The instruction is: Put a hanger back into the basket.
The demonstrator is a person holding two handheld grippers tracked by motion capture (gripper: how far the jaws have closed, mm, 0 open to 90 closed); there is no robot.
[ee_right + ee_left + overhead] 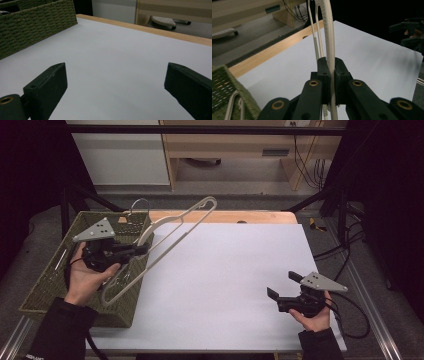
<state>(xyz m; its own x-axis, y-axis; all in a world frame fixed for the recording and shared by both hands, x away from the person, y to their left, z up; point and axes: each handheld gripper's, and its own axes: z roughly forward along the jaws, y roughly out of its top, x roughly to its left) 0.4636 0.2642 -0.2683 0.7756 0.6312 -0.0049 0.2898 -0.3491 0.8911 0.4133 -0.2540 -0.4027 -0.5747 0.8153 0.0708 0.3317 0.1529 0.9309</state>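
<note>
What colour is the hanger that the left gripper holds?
The hanger is cream-white with a metal hook; the high view shows it best.

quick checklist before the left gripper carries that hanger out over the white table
1. Left gripper shut on the hanger: ok, jaws clamp its cream bar.
2. Hanger lifted clear of the basket: cannot tell, its lower end overlaps the basket rim in the high view.
3. Other hangers left lying in the basket: ok.
4. White table bare where the hanger would land: ok.
5. Right gripper open, holding nothing: ok.
6. Right gripper apart from the hanger: ok, it sits low at the table's right side.
</note>
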